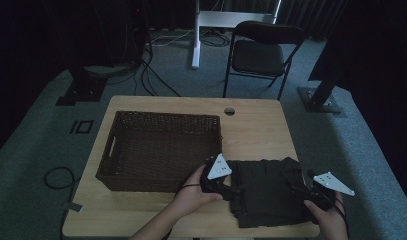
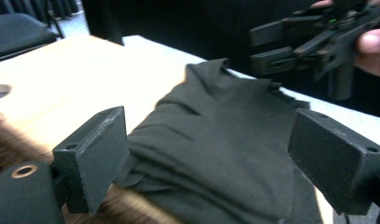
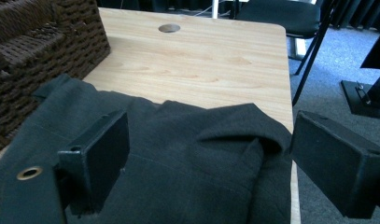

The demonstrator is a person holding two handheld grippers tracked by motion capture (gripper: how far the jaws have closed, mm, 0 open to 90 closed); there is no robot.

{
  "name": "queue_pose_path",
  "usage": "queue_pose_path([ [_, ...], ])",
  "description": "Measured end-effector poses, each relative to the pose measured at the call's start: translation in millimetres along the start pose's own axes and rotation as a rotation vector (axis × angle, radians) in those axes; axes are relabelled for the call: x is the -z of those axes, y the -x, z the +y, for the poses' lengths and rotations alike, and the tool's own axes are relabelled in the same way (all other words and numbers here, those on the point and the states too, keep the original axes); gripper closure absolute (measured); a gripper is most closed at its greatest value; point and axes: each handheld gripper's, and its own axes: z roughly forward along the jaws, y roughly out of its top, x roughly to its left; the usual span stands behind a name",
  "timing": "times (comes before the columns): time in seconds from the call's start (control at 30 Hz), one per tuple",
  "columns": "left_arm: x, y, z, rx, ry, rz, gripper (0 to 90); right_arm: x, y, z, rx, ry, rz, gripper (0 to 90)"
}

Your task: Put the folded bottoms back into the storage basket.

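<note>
A dark folded garment lies on the near right part of the wooden table, beside a brown wicker basket. My left gripper sits at the garment's left edge, jaws wide open over the cloth. My right gripper is at the garment's right side, also open, with the cloth spread between and beneath its jaws. The right gripper appears far off in the left gripper view, held by a hand.
The basket looks empty and fills the table's left half. A round cable hole is near the far edge. A black chair and a white stand are behind the table. Bare wood lies beyond the garment.
</note>
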Motion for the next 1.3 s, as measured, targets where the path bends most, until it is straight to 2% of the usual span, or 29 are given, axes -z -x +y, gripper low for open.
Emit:
queue_pose_path([
  [0.17,-15.2,12.7,-2.0,-0.022,-0.018,-0.024,12.5,-4.3,5.0,-5.4,-0.007,-0.009,-0.003,12.0],
  [0.37,-29.7,23.2,-6.5,0.020,0.008,-0.057,12.9,-8.5,12.6,-10.9,-0.014,-0.020,-0.017,12.0],
  [0.43,-35.0,27.2,-9.6,-0.003,0.000,-0.040,13.0,-10.5,15.3,-12.8,-0.010,-0.027,-0.018,12.0],
  [0.5,-40.0,30.5,-12.7,0.012,-0.008,-0.044,13.0,-12.2,17.4,-14.3,-0.011,-0.035,-0.022,12.0],
  [0.57,-44.5,34.3,-15.6,-0.015,-0.015,-0.031,13.0,-13.8,18.9,-15.6,-0.015,-0.039,-0.024,12.0],
  [0.93,-61.8,44.1,-33.8,0.032,-0.039,0.009,13.0,-24.9,23.5,-24.3,-0.017,-0.077,-0.020,12.0],
  [1.3,-77.0,53.3,-54.0,0.050,-0.079,0.008,13.0,-37.7,28.6,-38.6,-0.039,-0.152,-0.027,12.1],
])
